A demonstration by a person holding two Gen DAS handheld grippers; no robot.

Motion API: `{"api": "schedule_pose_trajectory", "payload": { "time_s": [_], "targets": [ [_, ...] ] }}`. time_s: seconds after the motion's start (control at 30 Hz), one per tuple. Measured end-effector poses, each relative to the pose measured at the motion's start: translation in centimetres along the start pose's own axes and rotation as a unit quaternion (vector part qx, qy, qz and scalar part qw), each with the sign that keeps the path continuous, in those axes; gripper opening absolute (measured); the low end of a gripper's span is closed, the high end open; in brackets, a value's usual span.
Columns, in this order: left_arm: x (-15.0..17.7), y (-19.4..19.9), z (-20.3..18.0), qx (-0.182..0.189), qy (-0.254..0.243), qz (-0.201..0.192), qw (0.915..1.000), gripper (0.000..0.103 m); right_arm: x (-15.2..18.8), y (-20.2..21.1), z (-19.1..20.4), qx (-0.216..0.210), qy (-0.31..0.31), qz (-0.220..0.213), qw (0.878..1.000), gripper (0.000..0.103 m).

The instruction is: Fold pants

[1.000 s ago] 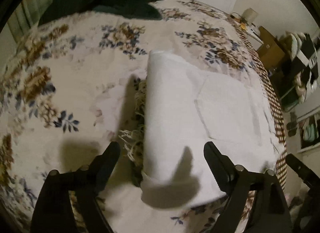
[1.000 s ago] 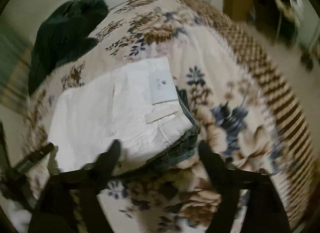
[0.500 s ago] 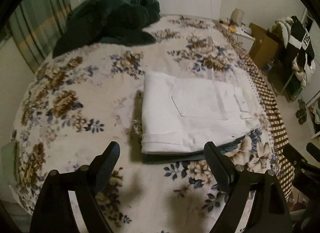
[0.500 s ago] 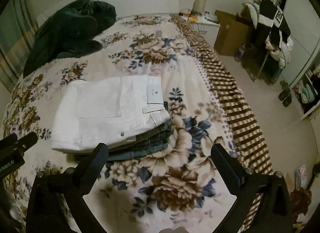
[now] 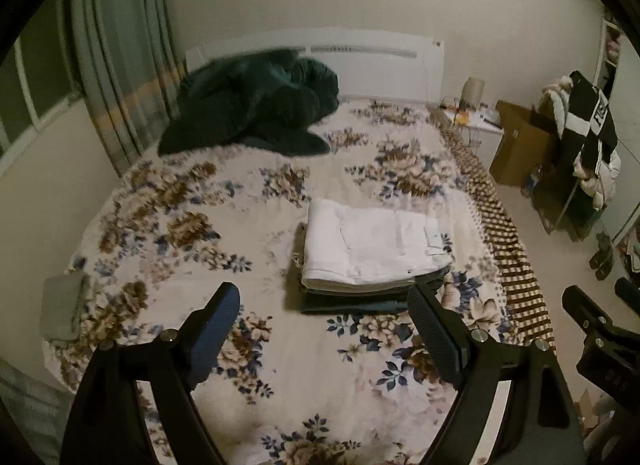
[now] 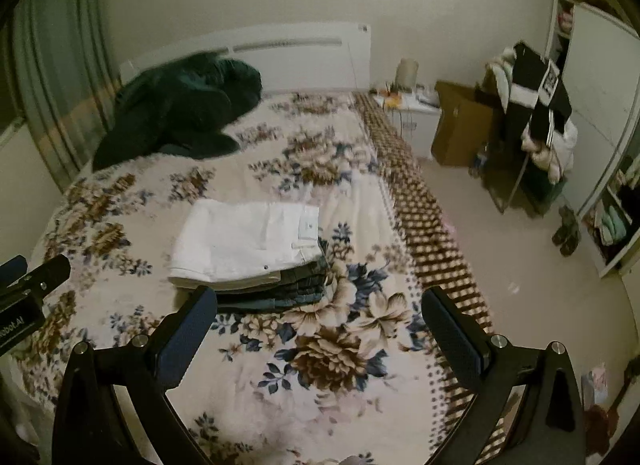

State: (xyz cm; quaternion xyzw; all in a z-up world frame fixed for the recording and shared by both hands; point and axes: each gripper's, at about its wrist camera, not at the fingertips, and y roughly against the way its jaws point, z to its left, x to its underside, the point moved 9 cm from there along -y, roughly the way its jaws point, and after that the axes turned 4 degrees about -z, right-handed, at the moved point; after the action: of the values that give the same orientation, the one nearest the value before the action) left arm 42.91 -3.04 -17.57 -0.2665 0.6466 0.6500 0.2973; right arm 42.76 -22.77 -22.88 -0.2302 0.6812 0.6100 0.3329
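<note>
White pants (image 5: pixel 370 247) folded flat, topmost on a stack of folded pants (image 6: pixel 276 289) mid-bed on the floral blanket (image 5: pixel 192 225). Long axis runs across the bed; waistband end with label toward the striped bed edge, fold toward the curtain side. Beneath them I count roughly three darker pairs, edges blurred. My left gripper (image 5: pixel 326 313) and right gripper (image 6: pixel 320 317) both spread apart, holding nothing, well back from the stack. One dark green heap (image 5: pixel 256 105) by the headboard.

A home bedroom: a wide bed with a floral cream blanket (image 5: pixel 208 233) and white headboard (image 5: pixel 360 61), grey-green striped curtains (image 5: pixel 120 77) beside it, a brown cardboard box (image 6: pixel 460 129), and clothes draped over a rack (image 6: pixel 536 105).
</note>
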Motion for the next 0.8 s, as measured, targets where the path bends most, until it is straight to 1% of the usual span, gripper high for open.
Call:
{"api": "schedule_pose_trajectory", "payload": {
  "time_s": [0.07, 0.13, 0.2, 0.27, 0.33, 0.4, 0.47, 0.6, 0.63, 0.7, 0.8],
  "targets": [
    [0.0, 2.8, -0.3, -0.004, 0.0, -0.014, 0.9999, 0.086, -0.2, 3.2, -0.3, -0.006, 0.005, -0.016, 1.0, 0.103],
    [0.4, 6.1, -0.7, -0.002, 0.004, -0.024, 0.9997, 0.086, -0.4, 7.2, -0.7, -0.013, 0.008, -0.035, 0.999, 0.103],
    [0.8, 8.1, -0.9, -0.002, 0.004, -0.028, 0.9996, 0.086, -0.5, 11.2, -1.1, -0.02, 0.009, -0.052, 0.998, 0.103],
    [1.0, 10.2, -1.2, -0.001, 0.008, -0.032, 0.9995, 0.086, -0.3, 14.3, -1.3, -0.023, 0.012, -0.063, 0.998, 0.103],
    [1.2, 12.4, -1.3, 0.004, 0.013, -0.037, 0.9992, 0.086, 0.0, 17.5, -1.4, -0.027, 0.014, -0.071, 0.997, 0.103],
    [1.4, 13.8, -1.2, 0.004, 0.016, -0.041, 0.999, 0.086, 0.3, 20.4, -1.7, -0.033, 0.011, -0.076, 0.997, 0.103],
    [1.3, 15.1, -0.9, 0.005, 0.017, -0.046, 0.9988, 0.086, 0.7, 22.9, -1.8, -0.03, 0.012, -0.08, 0.996, 0.103],
    [1.5, 17.7, -0.4, 0.004, 0.021, -0.058, 0.9981, 0.086, 0.9, 26.4, -1.9, -0.031, 0.01, -0.082, 0.996, 0.103],
    [1.5, 18.2, -0.1, 0.005, 0.02, -0.059, 0.998, 0.094, 0.9, 27.0, -1.9, -0.03, 0.01, -0.084, 0.996, 0.103],
    [1.7, 18.8, 0.2, 0.005, 0.017, -0.062, 0.9979, 0.103, 0.8, 28.5, -1.7, -0.027, 0.011, -0.087, 0.996, 0.103],
    [1.9, 19.7, 0.8, -0.003, 0.011, -0.073, 0.9973, 0.103, 0.6, 29.9, -1.4, -0.029, 0.008, -0.094, 0.995, 0.103]
  ]
}}
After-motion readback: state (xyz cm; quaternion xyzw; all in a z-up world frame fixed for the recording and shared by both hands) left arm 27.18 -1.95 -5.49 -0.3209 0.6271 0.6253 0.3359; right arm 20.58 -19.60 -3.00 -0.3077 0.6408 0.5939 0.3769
